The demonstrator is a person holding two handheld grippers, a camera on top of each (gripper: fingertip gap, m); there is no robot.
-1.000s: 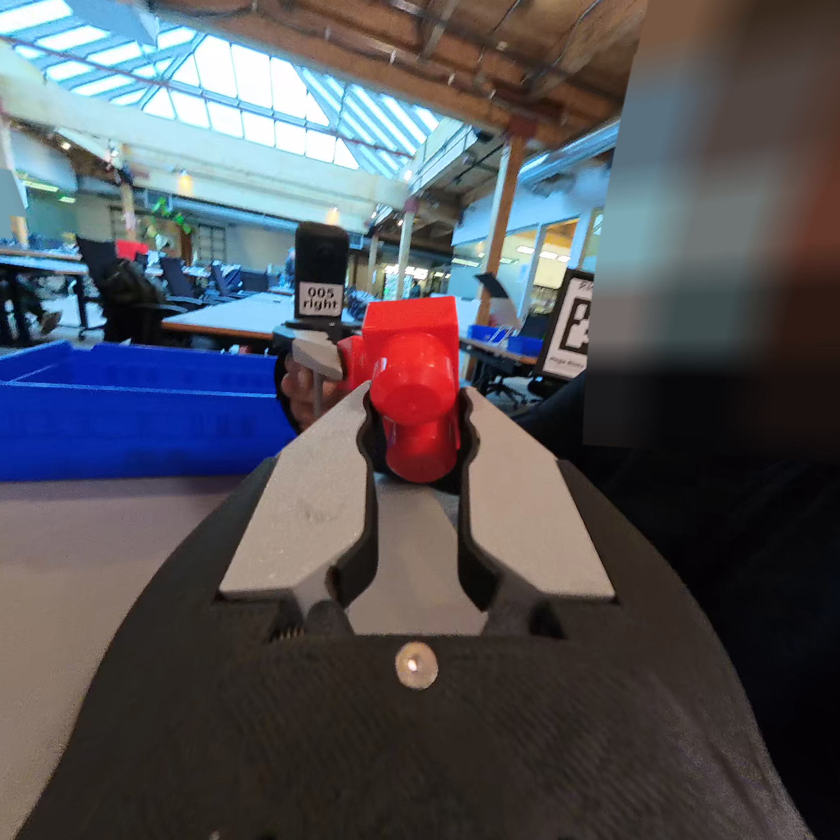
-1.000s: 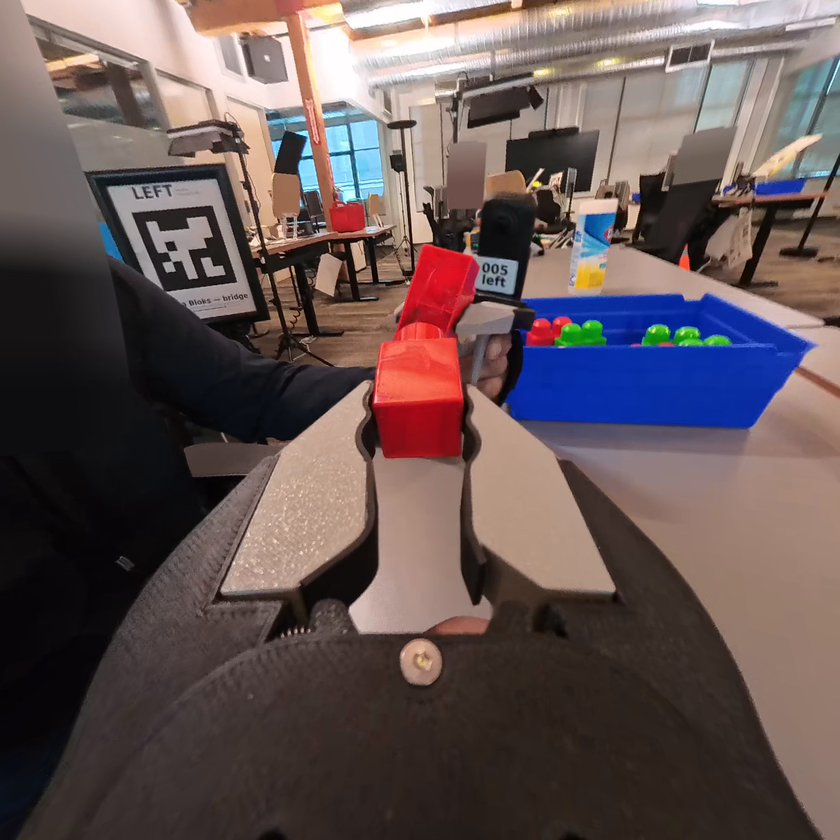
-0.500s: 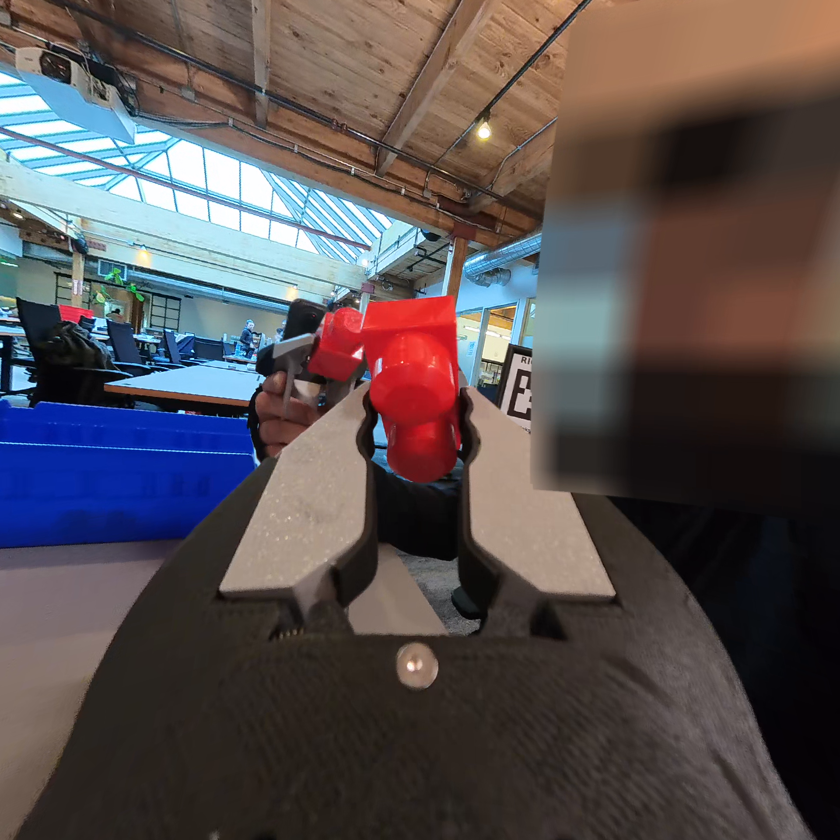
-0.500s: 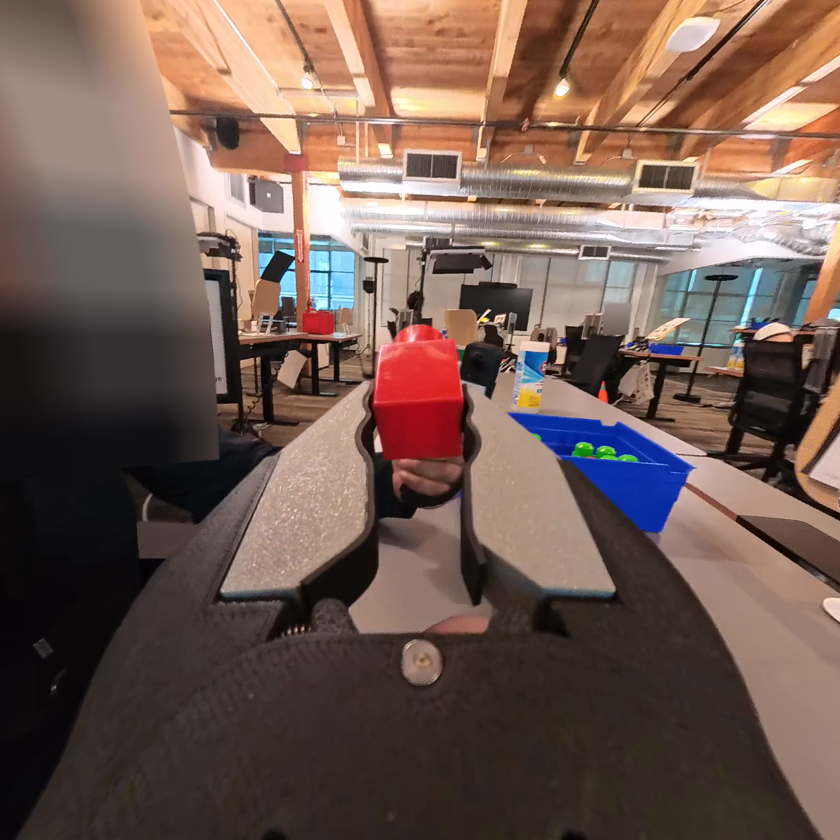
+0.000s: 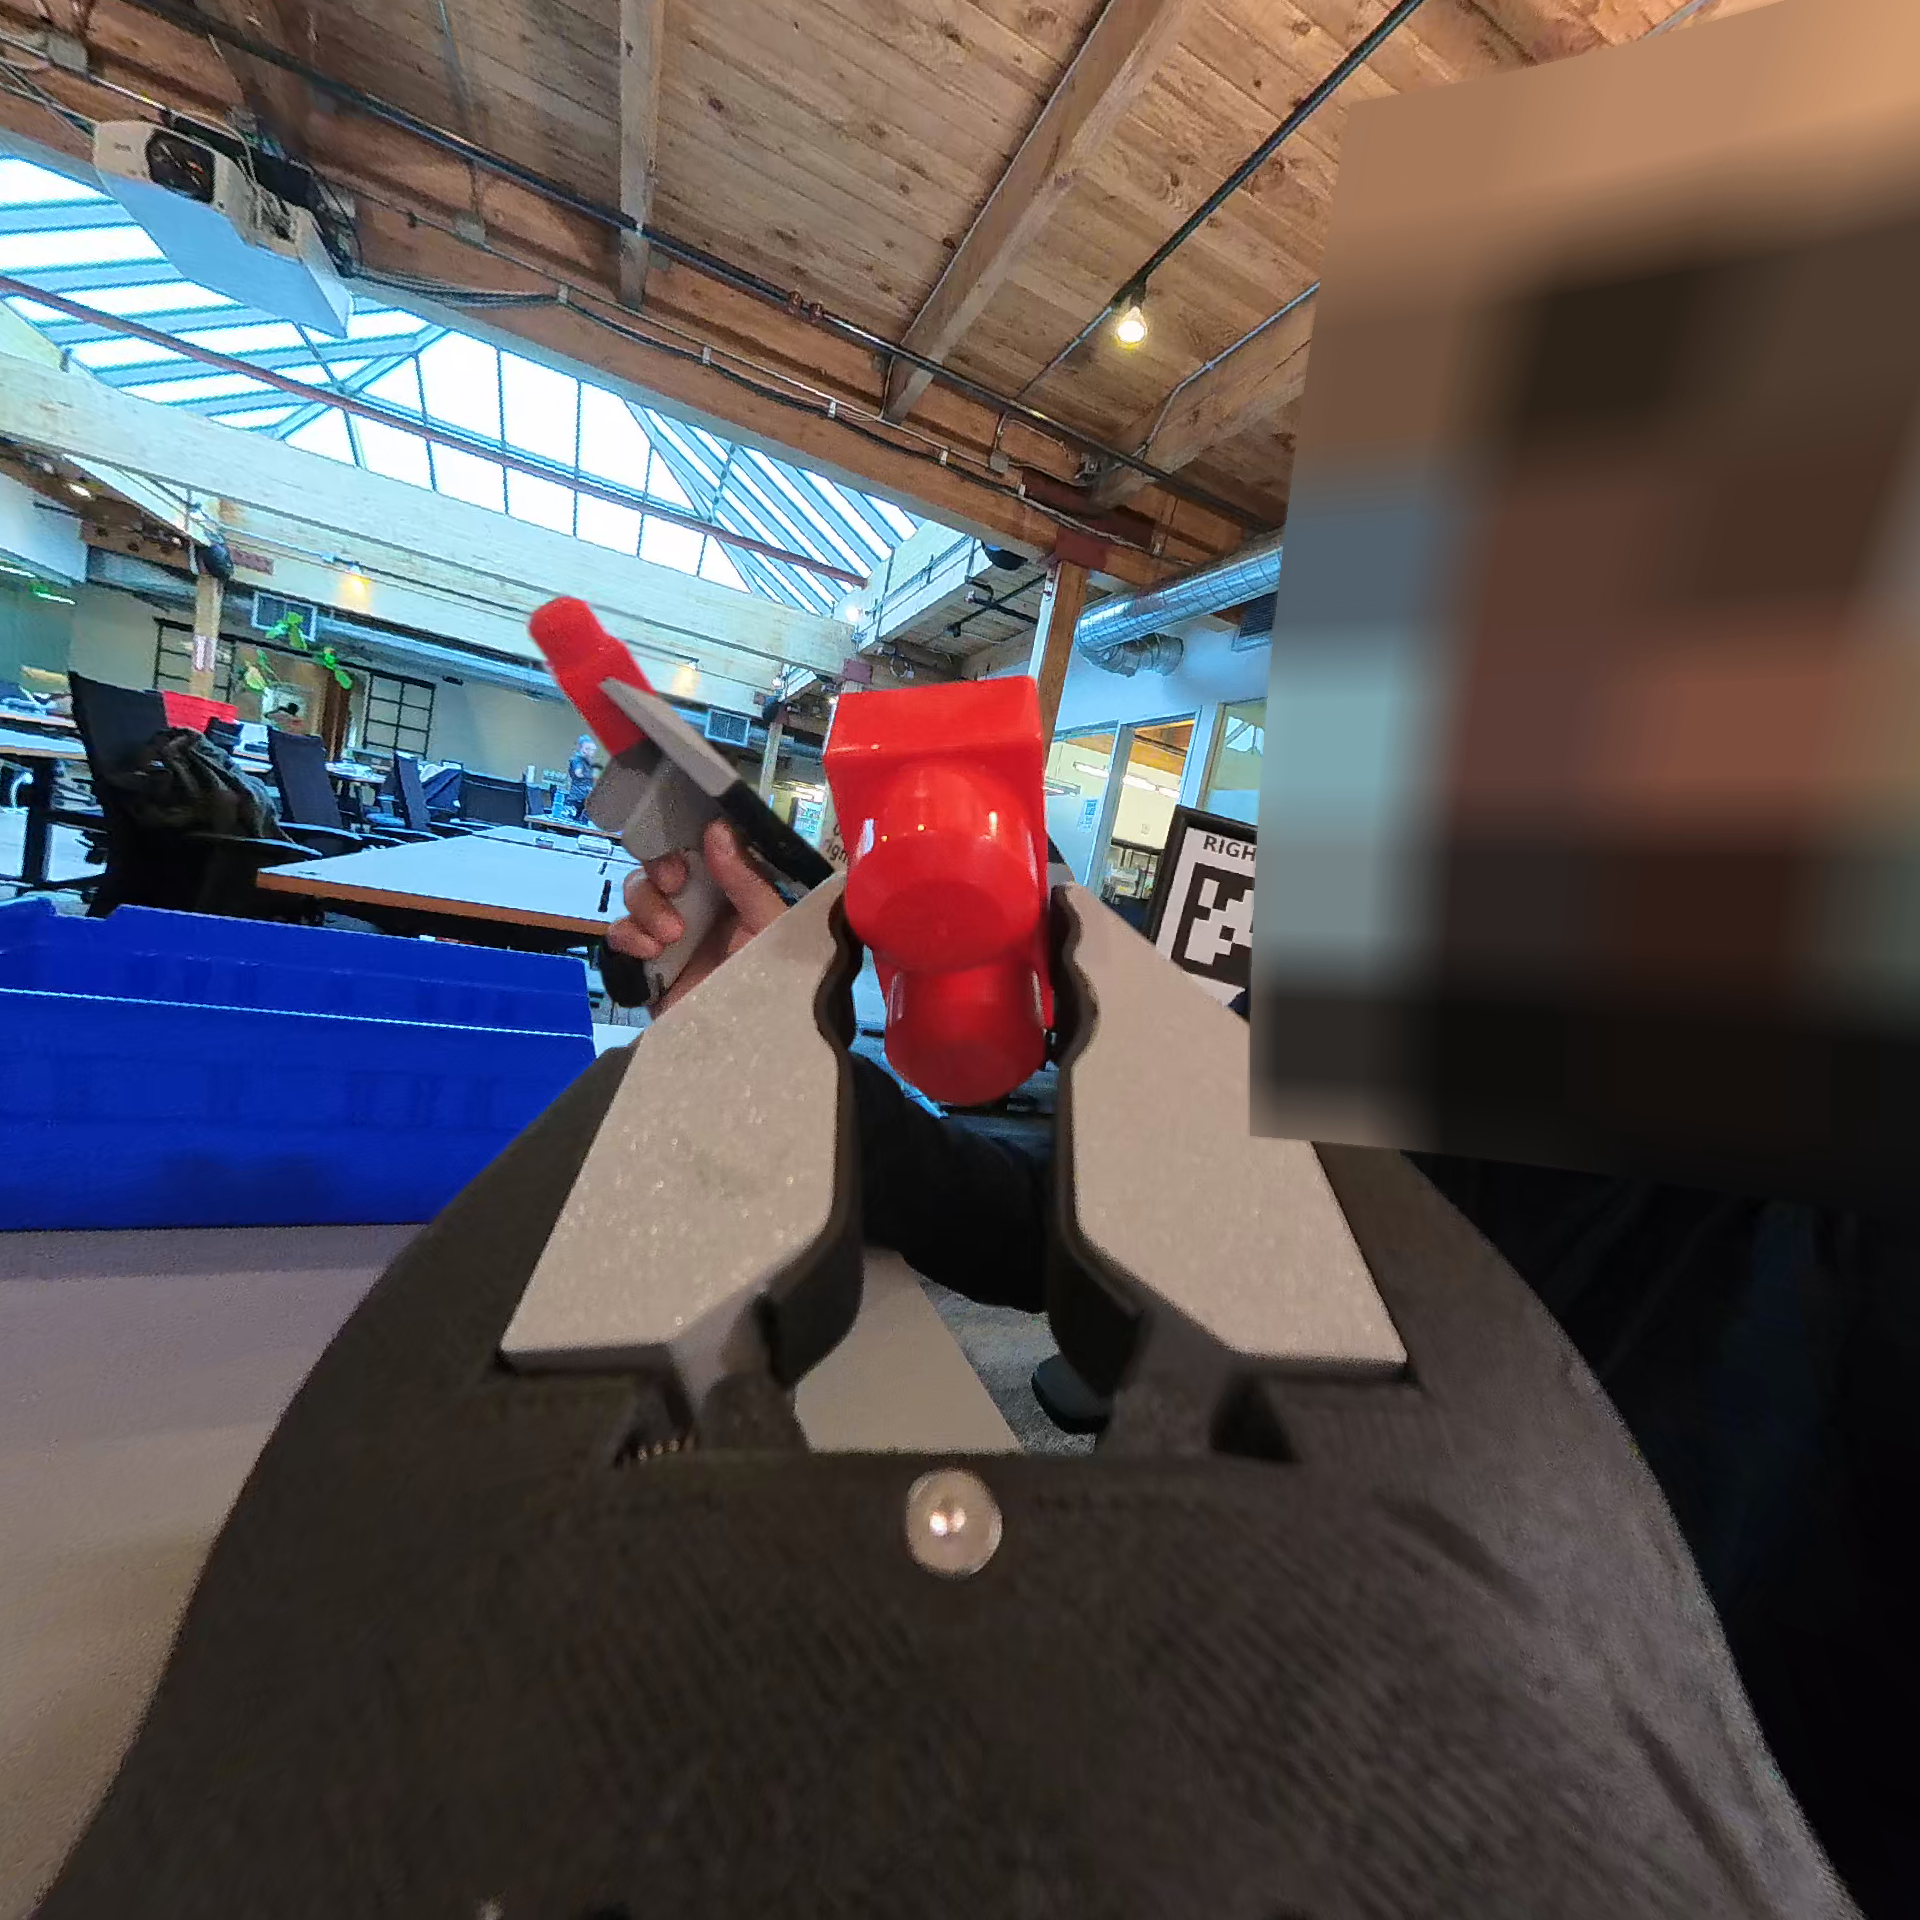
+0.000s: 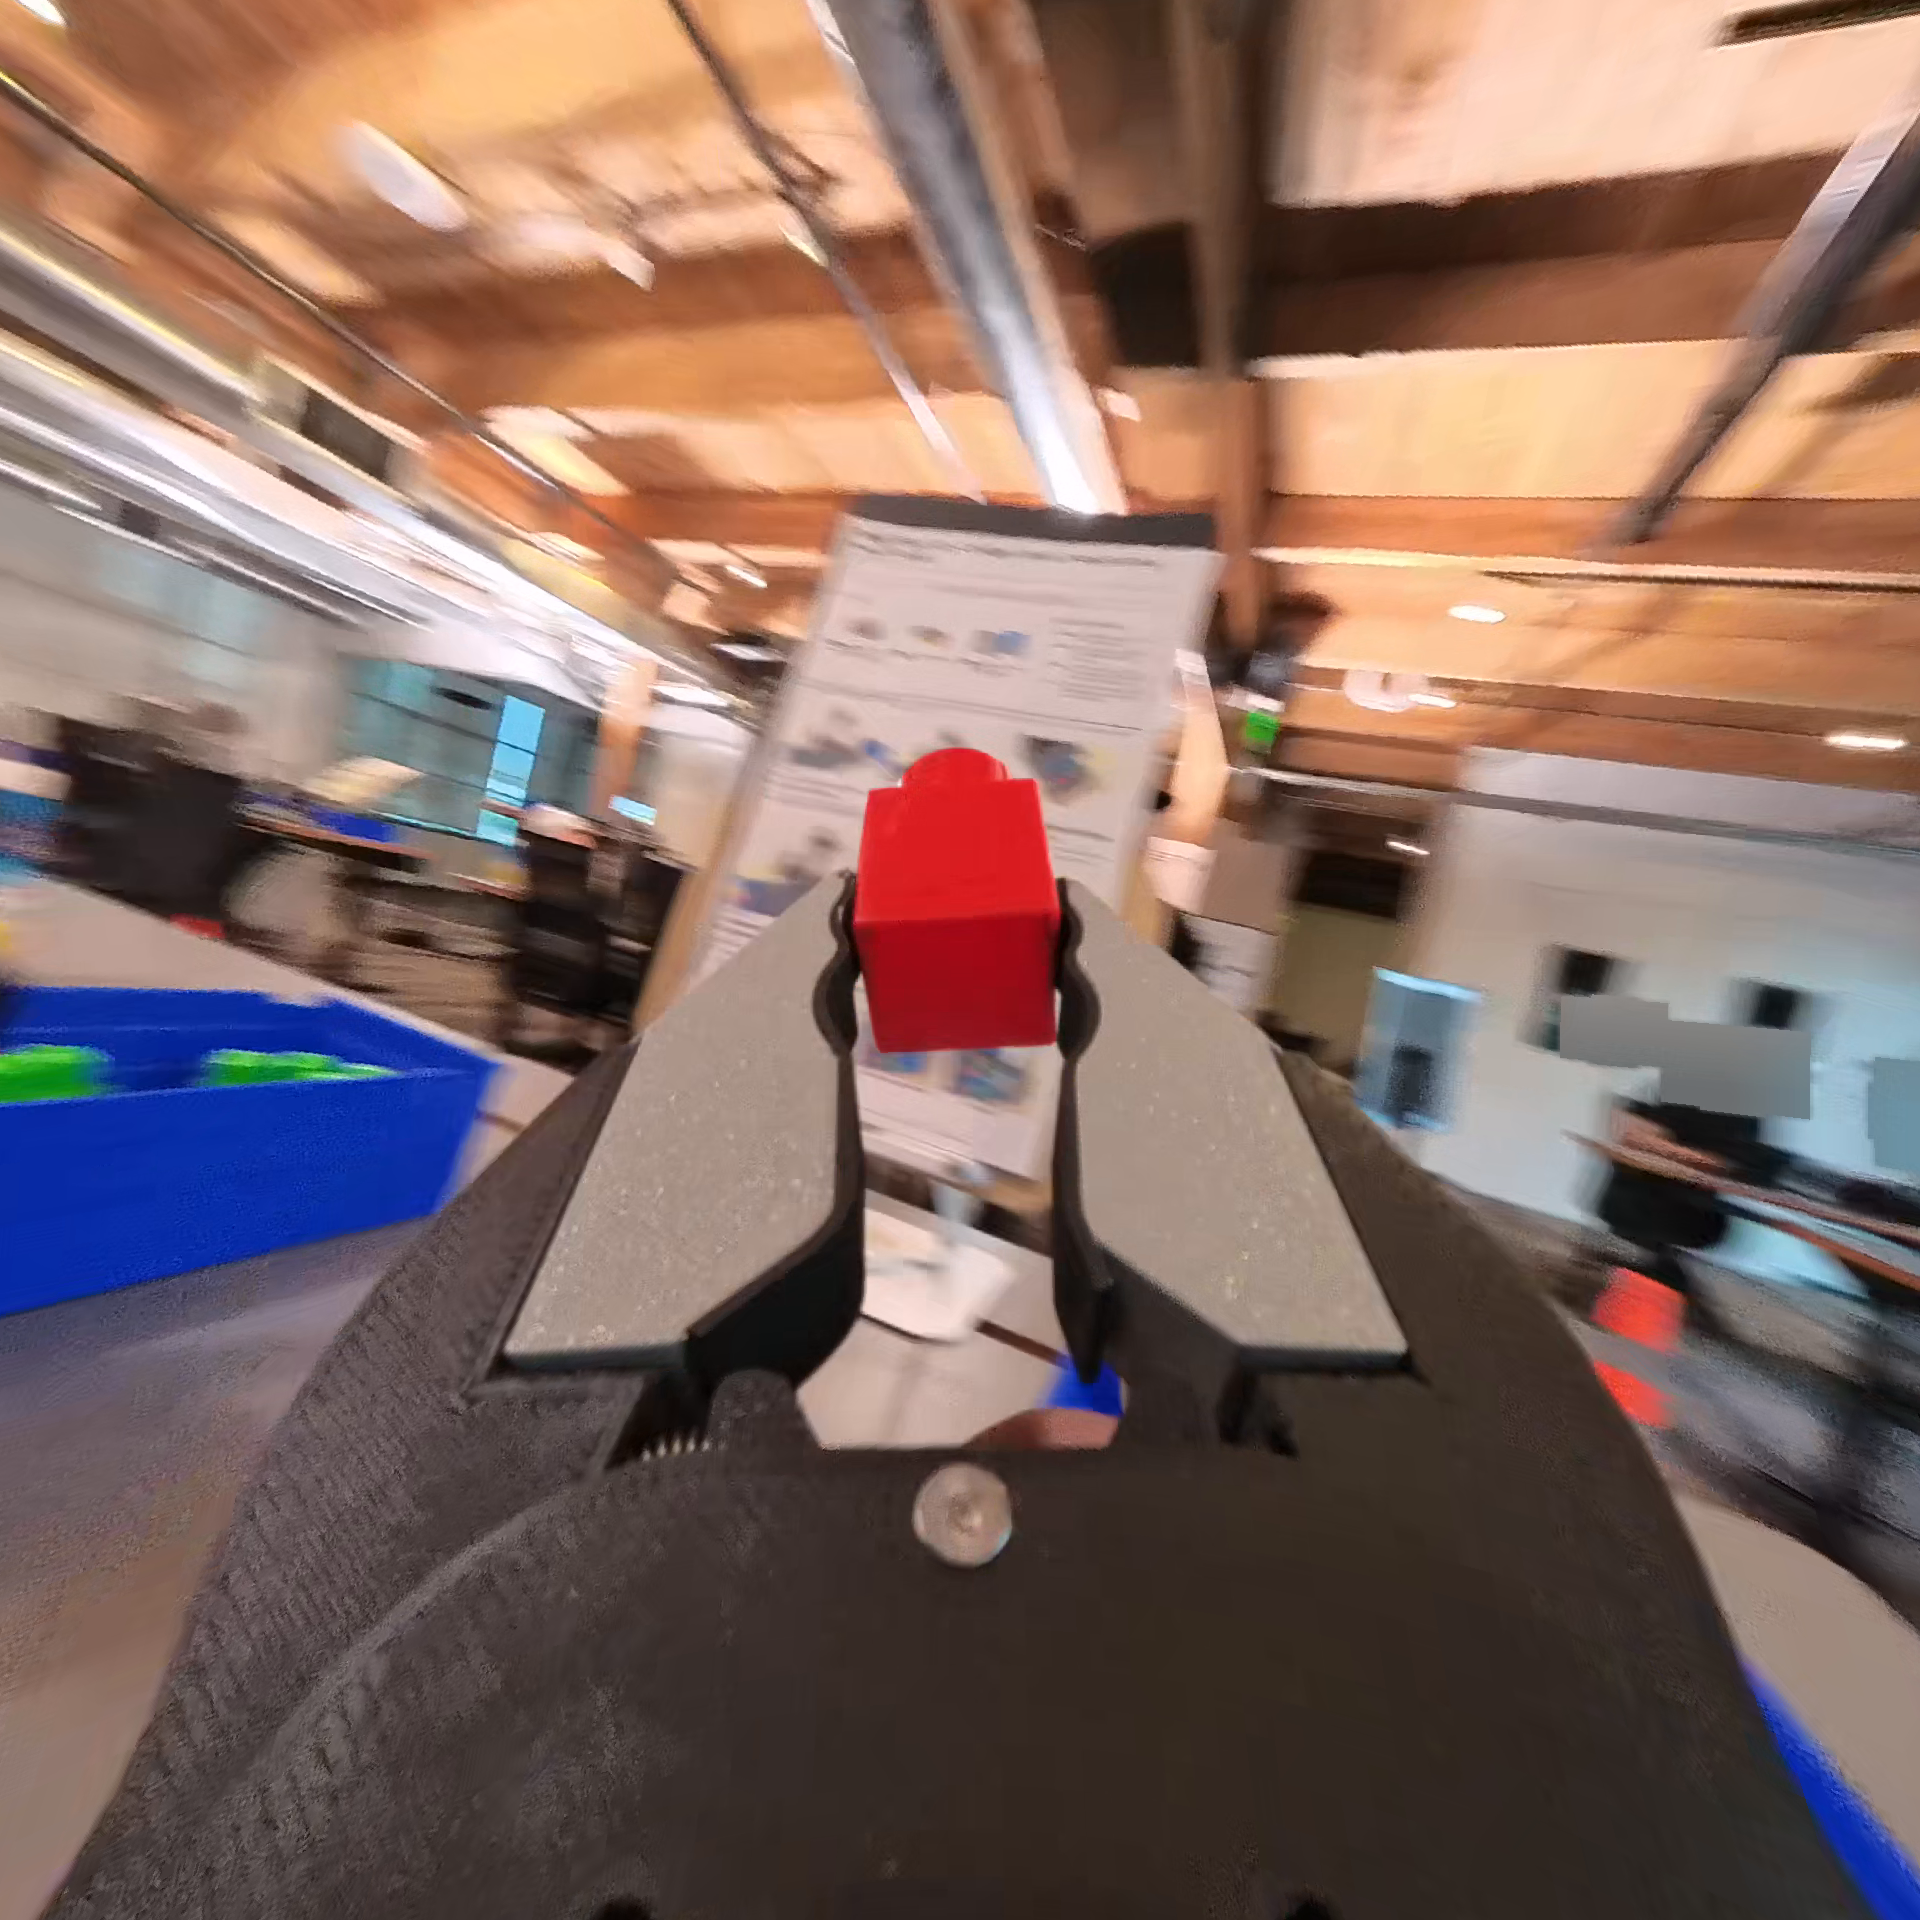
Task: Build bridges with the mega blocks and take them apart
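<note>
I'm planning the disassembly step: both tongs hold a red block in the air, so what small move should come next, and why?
Probably lower the right tongs toward the blue bin to drop off their red block. The two blocks are apart: the left tongs grip their own red block, both are raised off the table, and green blocks already lie in that bin.

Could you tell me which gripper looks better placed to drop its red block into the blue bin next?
Probably the right gripper: its red block is held squarely, with the blue bin close beside it. The view is blurred, though.
</note>
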